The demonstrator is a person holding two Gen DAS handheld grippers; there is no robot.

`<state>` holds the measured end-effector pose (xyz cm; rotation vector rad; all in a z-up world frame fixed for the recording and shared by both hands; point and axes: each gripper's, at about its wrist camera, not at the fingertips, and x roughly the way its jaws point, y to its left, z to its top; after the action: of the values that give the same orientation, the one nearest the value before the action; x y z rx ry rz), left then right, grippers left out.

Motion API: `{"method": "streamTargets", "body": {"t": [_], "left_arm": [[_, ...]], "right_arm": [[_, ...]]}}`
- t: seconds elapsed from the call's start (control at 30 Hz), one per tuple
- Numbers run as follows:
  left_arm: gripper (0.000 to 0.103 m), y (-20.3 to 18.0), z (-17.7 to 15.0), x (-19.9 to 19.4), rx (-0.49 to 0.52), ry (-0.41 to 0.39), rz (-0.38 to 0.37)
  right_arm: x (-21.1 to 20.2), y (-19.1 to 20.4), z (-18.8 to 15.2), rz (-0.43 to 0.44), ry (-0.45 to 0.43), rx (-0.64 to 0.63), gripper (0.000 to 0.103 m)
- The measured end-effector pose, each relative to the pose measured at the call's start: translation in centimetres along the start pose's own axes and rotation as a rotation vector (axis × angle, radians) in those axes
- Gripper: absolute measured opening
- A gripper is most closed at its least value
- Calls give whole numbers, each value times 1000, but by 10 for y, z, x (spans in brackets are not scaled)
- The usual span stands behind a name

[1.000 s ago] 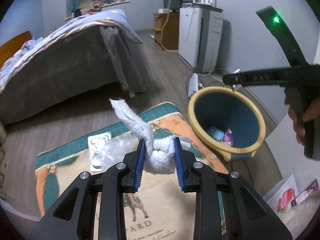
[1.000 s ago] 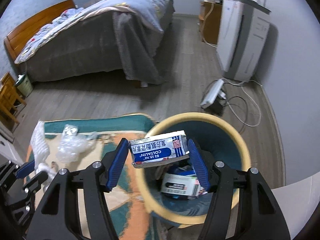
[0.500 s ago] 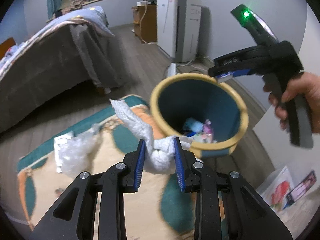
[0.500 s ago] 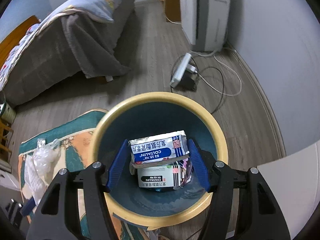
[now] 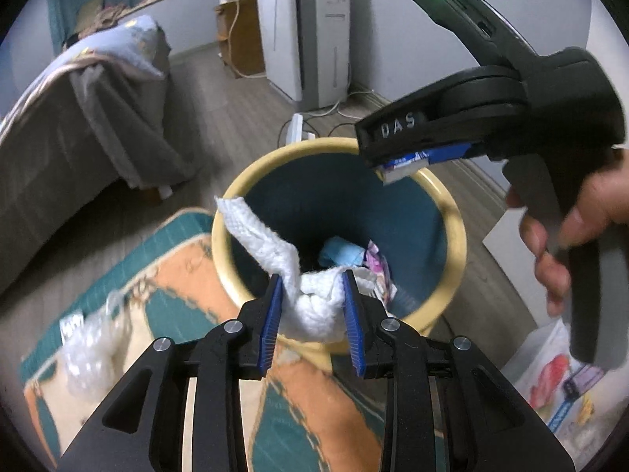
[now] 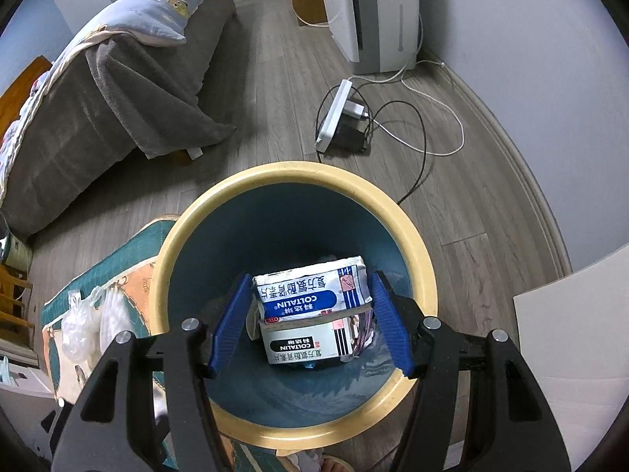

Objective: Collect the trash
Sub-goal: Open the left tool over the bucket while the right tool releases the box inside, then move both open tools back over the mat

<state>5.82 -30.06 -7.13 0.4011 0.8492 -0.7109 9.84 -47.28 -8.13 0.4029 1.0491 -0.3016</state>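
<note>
Holding a box (image 6: 310, 289) over the bin (image 6: 412, 236), right gripper (image 6: 310, 324) clamped; left gripper (image 5: 312, 316) grips tissue (image 5: 314, 299); plastic bag (image 5: 94, 338) left on rug (image 5: 188, 287).

Both grippers have moved over the bin (image 6: 416, 251): the left (image 5: 312, 316) brings its tissue (image 5: 314, 303), the right (image 6: 310, 324) its box (image 6: 310, 295).

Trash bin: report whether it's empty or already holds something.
Not empty. The trash bin already holds a white medicine box and wrappers at the bottom; the blue-and-white box above them sits between the right gripper's fingers.
</note>
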Motion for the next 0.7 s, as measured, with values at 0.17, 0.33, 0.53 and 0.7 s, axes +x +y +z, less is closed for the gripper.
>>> {"method": "streamTargets", "body": {"t": [0.17,0.33,0.53,0.7], "left_arm": [[46,1,6,12,1,-6,35],[71,11,6,7,-38,-37,42],[94,26,-1,-9,-95,-47,75],[96,50,-14,-39,-151,-56,101]], "right_arm": [[2,2,2,8,0,4,62],[2,4,4,-5,-10,-2,80],[-2,7,5,7,-22,11,93],[-7,24,4,13,-34,-32,97]]}}
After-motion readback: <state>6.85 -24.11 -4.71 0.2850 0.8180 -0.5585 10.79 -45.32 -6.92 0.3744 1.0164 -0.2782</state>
